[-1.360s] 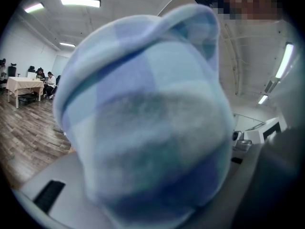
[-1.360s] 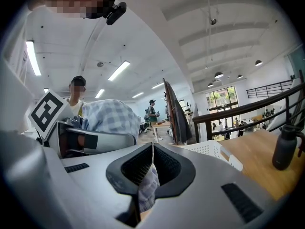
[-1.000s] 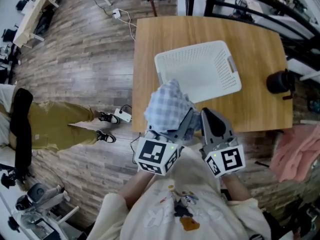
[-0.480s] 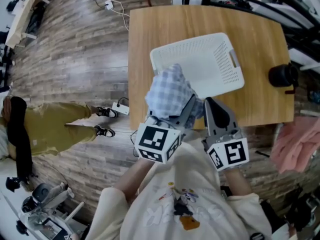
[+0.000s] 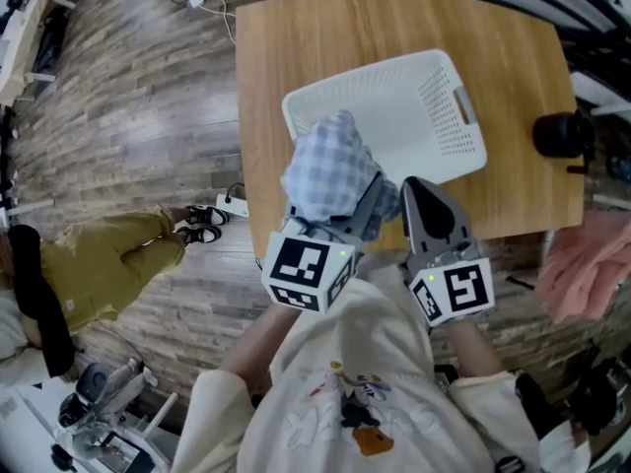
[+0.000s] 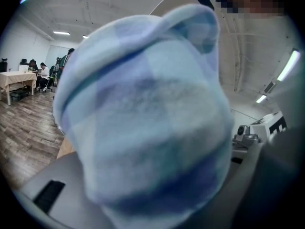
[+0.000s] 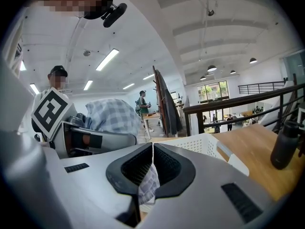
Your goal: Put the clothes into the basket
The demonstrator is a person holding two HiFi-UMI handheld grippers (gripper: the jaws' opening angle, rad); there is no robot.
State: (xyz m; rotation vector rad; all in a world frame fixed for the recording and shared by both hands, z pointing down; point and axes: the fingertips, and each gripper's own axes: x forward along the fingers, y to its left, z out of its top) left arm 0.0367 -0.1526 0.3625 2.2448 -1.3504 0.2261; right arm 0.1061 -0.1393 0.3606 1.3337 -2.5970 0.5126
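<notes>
A blue-and-white checked garment (image 5: 330,170) is bunched in a ball over the near left corner of the white perforated basket (image 5: 444,106), which sits on the wooden table (image 5: 296,47). My left gripper (image 5: 343,205) is shut on this bundle, and the cloth (image 6: 147,118) fills the left gripper view. Just to its right, my right gripper (image 5: 415,190) is shut, pinching a small fold of the same checked cloth (image 7: 148,182) between its black pads. The right gripper view shows the bundle (image 7: 112,116) beside the basket (image 7: 200,144).
A black bottle (image 5: 562,136) stands at the table's right edge. Pink cloth (image 5: 587,269) lies off the table at the right. A person in olive trousers (image 5: 108,264) stands on the wood floor at the left, near a power strip (image 5: 235,203).
Both grippers have moved forward and a little down with the checked garment. The bundle now overlaps the basket's near left corner more.
</notes>
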